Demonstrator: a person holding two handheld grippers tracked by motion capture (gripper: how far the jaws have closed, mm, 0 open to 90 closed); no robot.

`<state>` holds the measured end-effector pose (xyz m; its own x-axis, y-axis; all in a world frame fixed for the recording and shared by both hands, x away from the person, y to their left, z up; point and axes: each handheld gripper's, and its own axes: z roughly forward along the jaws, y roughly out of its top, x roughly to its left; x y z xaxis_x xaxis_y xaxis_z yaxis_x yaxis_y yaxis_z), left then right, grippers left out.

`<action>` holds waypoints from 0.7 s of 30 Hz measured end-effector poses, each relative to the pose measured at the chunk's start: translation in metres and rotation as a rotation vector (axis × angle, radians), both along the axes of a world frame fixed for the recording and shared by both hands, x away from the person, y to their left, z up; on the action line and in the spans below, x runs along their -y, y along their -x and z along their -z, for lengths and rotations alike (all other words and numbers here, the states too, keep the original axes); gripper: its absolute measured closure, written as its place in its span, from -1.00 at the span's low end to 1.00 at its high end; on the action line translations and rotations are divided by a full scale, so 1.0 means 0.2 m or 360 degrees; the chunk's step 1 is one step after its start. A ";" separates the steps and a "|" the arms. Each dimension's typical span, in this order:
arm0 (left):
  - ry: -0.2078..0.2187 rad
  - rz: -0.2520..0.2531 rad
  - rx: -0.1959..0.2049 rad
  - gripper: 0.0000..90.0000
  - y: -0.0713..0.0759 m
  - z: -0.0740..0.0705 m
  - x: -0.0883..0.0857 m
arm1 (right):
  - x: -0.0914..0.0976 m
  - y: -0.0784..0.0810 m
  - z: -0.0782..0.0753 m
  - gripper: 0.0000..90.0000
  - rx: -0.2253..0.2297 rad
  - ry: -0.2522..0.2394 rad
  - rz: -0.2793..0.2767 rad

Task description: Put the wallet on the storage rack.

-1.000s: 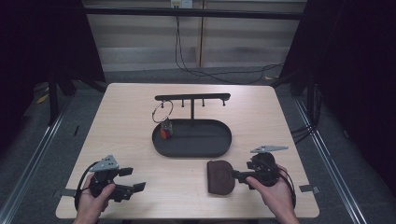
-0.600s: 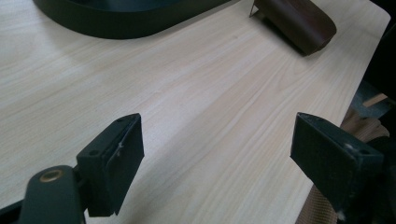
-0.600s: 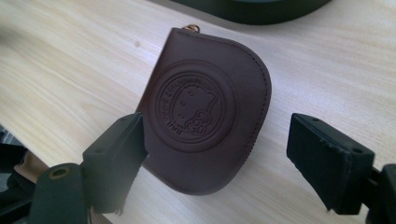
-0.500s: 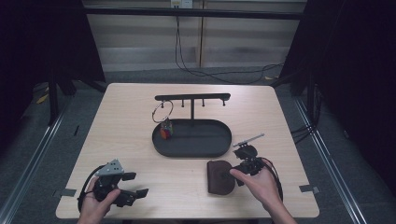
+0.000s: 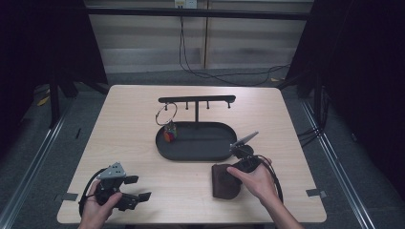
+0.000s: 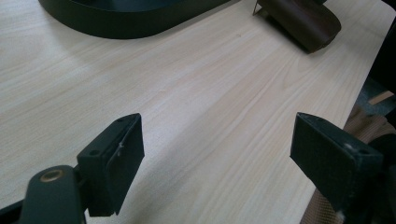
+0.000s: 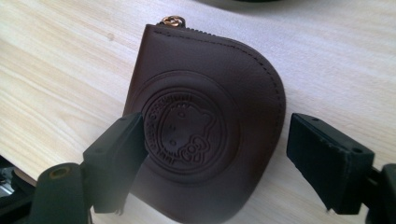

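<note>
A dark brown leather pouch [image 5: 223,183] with an embossed round emblem and a gold zip pull lies flat near the table's front right. My right gripper [image 5: 231,172] hovers just over it, open. In the right gripper view the pouch [image 7: 205,135] lies under and between the wide-set jaws of my right gripper [image 7: 215,158]. The pads do not press it, and the jaws have just been opening. Near the front left edge my left gripper [image 5: 137,189] is held low, open and with nothing in it. In the left gripper view my left gripper [image 6: 217,154] spans bare wood, with the pouch [image 6: 299,21] far off.
A black oval tray [image 5: 191,158] sits mid-table with a hook rack [image 5: 197,99] rising from it. A metal ring with a coloured charm [image 5: 169,132] hangs from the rack's left end. Cables trail from both grippers. The table's front edge lies close behind both hands.
My right gripper has moved left from beside the pouch to over its right part, tilting down. The left hand has stayed in place.
</note>
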<state>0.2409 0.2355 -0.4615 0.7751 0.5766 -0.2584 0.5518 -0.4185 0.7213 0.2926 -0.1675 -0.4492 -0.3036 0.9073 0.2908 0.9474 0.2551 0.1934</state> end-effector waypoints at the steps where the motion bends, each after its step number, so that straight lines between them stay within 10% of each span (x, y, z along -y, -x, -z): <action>1: -0.0002 0.0001 0.0004 -0.61 0.00 0.00 0.00 | -0.01 0.00 0.01 -0.59 -0.0008 0.0002 0.0009; 13: -0.0012 -0.0002 0.0008 -0.61 0.00 0.00 0.00 | -0.06 -0.02 0.06 -0.60 -0.0051 0.0034 -0.0020; 21: 0.0011 -0.0003 -0.0008 -0.61 0.00 0.00 -0.01 | -0.04 -0.05 0.11 -0.57 -0.0112 -0.0127 0.0026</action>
<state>0.2411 0.2371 -0.4612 0.7728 0.5762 -0.2660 0.5560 -0.4126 0.7215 0.3028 -0.1590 -0.4704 -0.2656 0.8851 0.3823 0.9632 0.2262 0.1455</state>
